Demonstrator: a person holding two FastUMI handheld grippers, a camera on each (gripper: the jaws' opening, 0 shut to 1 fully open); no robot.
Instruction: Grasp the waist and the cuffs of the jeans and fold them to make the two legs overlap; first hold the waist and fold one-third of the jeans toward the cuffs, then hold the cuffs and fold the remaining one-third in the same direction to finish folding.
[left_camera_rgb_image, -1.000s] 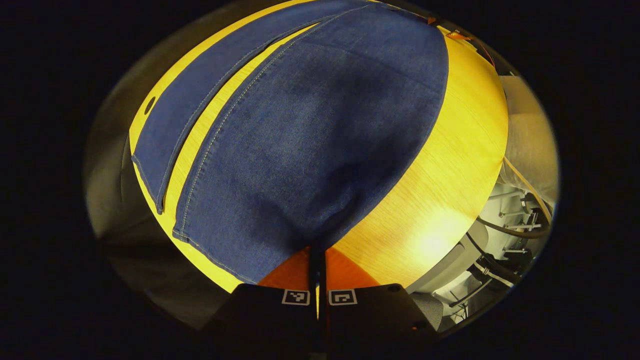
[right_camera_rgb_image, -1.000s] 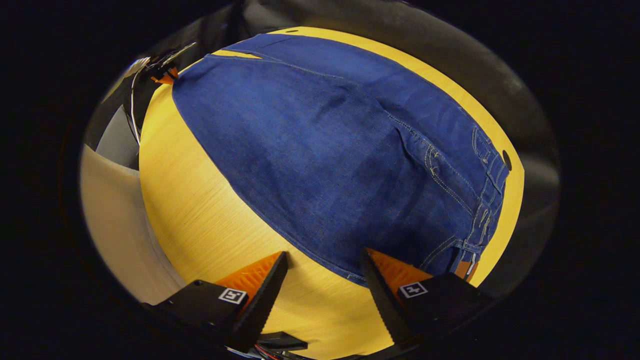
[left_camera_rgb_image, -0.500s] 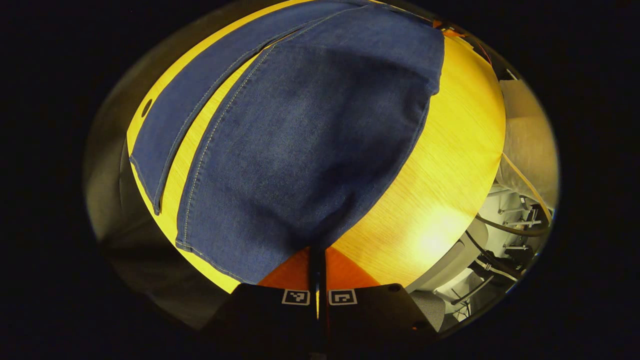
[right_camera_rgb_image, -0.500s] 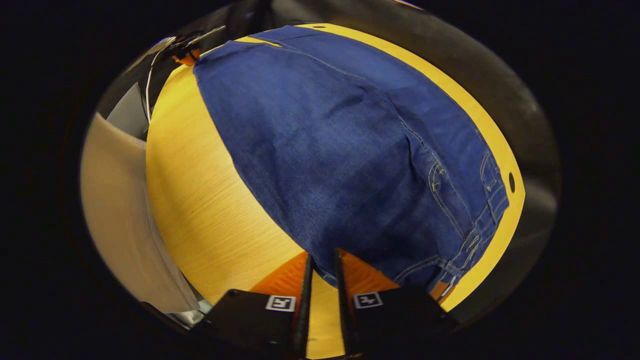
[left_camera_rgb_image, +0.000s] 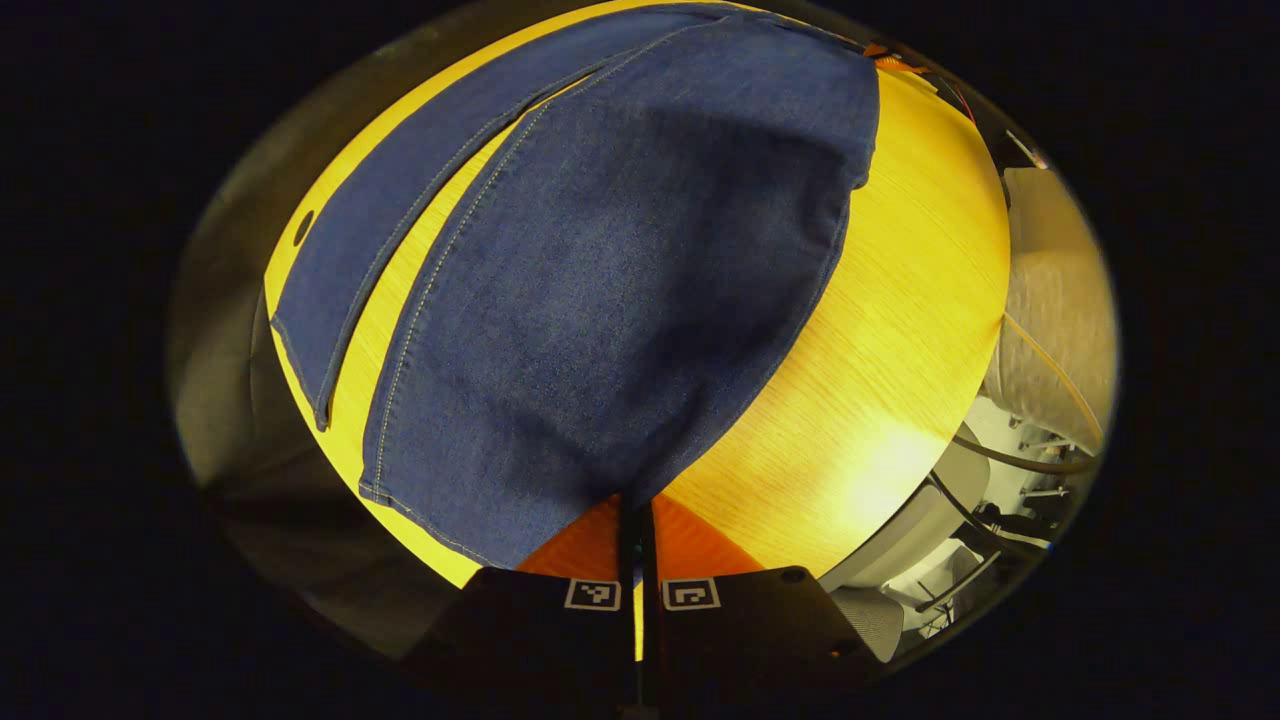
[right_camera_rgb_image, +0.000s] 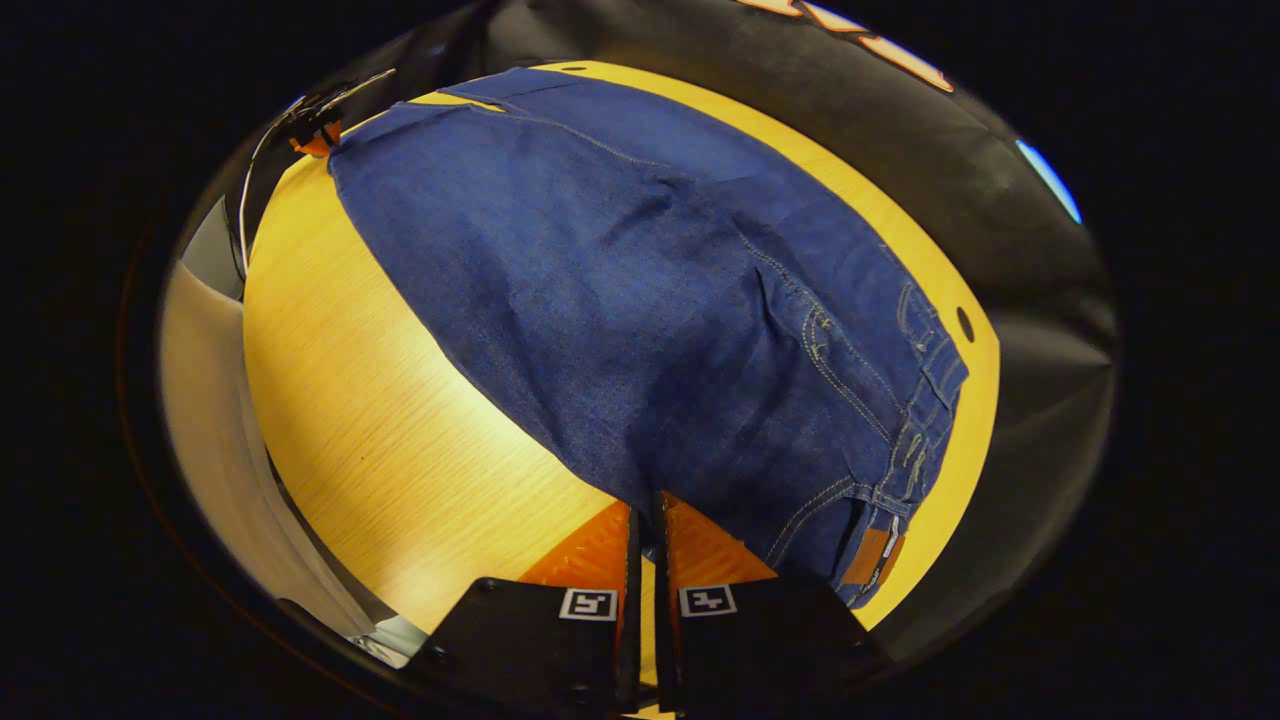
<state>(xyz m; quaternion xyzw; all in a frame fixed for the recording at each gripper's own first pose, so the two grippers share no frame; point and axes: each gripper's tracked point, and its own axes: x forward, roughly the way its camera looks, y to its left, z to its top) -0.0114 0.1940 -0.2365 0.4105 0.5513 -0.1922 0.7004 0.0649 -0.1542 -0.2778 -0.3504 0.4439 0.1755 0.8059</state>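
Observation:
Blue jeans (left_camera_rgb_image: 620, 280) lie spread on a yellow wooden table (left_camera_rgb_image: 900, 330). In the left gripper view the near leg's cuff end runs down to my left gripper (left_camera_rgb_image: 637, 500), which is shut on the near edge of that leg; the far leg (left_camera_rgb_image: 400, 200) lies flat beyond. In the right gripper view the jeans (right_camera_rgb_image: 640, 290) show their waistband (right_camera_rgb_image: 925, 420) at the right. My right gripper (right_camera_rgb_image: 645, 500) is shut on the near side edge close to the waist. The left gripper (right_camera_rgb_image: 310, 130) shows far off at the cuff.
The table (right_camera_rgb_image: 380, 400) has a small round hole (right_camera_rgb_image: 965, 323) near its far edge. Black cloth wall (right_camera_rgb_image: 1040, 260) stands behind. A person's light sleeve (left_camera_rgb_image: 1060, 320) and a chair with cables (left_camera_rgb_image: 960, 520) sit beside the table's near edge.
My right gripper went from open beside the jeans' edge to shut on it near the waist. The left gripper stayed shut on the cuff and lifted the leg slightly.

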